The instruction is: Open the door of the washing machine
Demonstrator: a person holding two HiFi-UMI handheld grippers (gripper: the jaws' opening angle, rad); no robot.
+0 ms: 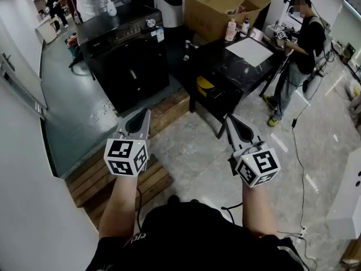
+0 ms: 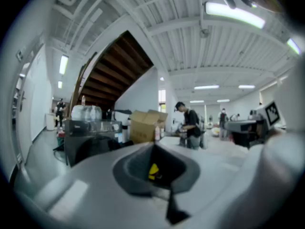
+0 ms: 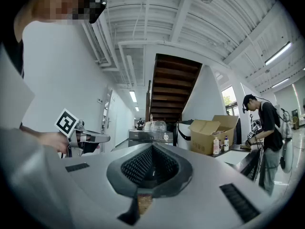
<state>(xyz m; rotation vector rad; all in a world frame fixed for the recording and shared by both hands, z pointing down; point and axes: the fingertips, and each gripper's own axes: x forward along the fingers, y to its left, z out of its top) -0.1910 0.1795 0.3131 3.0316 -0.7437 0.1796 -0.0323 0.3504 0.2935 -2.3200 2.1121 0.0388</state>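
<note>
The black washing machine (image 1: 127, 55) stands at the back on the grey floor, with its front door (image 1: 134, 77) closed. It also shows far off in the left gripper view (image 2: 88, 144) and the right gripper view (image 3: 150, 136). My left gripper (image 1: 144, 116) is held in the air well short of the machine, its jaws shut with nothing between them (image 2: 153, 147). My right gripper (image 1: 230, 121) hangs level beside it, also shut and empty (image 3: 152, 148). The left gripper (image 3: 83, 138) shows at the left of the right gripper view.
A wooden step platform (image 1: 113, 174) lies below my left gripper. A black table (image 1: 237, 66) with a white sheet stands right of the machine, with a cardboard box (image 1: 223, 4) behind it. A person (image 1: 302, 44) stands at the table's far right. A white wall (image 1: 22, 168) runs along the left.
</note>
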